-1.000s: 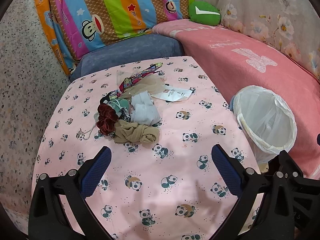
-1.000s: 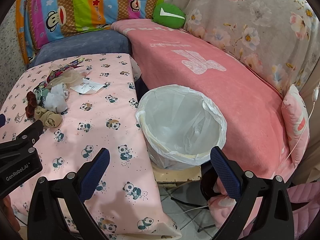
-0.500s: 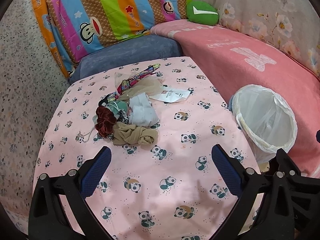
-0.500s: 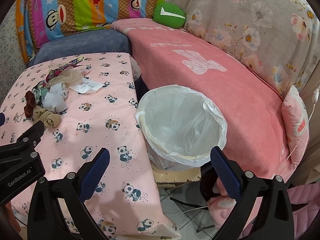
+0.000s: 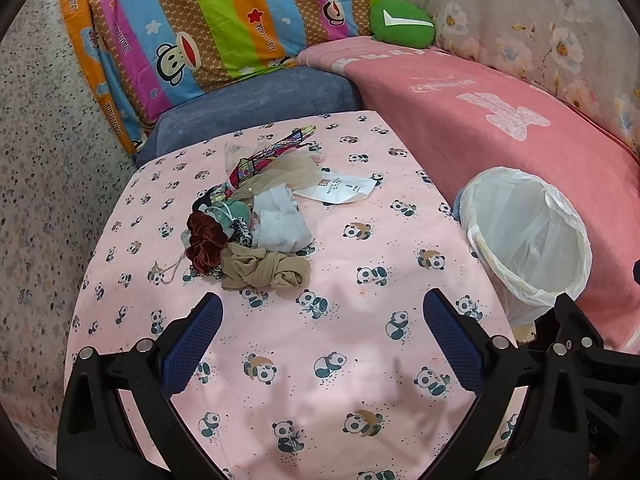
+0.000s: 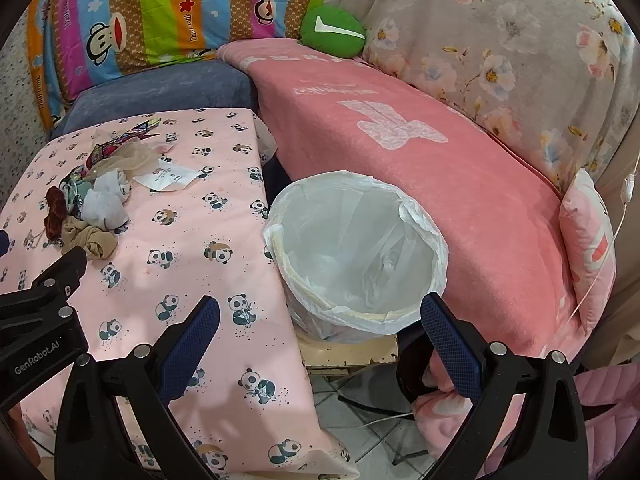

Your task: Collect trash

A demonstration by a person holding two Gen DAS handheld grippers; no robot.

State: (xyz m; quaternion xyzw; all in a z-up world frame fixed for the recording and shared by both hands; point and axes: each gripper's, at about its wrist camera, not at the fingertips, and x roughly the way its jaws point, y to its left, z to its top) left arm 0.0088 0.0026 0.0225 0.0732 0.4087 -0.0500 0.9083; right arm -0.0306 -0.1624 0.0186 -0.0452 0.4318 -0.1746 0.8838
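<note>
A pile of trash (image 5: 256,220) lies on the pink panda tablecloth (image 5: 320,360): a tan stocking (image 5: 264,270), a dark red scrunchie (image 5: 204,242), white cloth (image 5: 280,220), a colourful wrapper (image 5: 268,154) and a white paper label (image 5: 340,189). The pile also shows in the right wrist view (image 6: 96,196). A white-lined trash bin (image 5: 528,236) stands right of the table, also in the right wrist view (image 6: 356,252). My left gripper (image 5: 322,320) is open and empty, short of the pile. My right gripper (image 6: 320,324) is open and empty, near the bin's front rim.
A pink blanket (image 6: 400,128) covers the sofa behind the bin. A striped monkey pillow (image 5: 208,28) and a green cushion (image 5: 402,28) lie at the back. A blue cushion (image 5: 256,100) borders the table's far edge. Tiled floor with cables (image 6: 360,412) lies below the bin.
Both grippers have drifted slightly; the pile and bin sit a little differently in view. Nothing was taken hold of.
</note>
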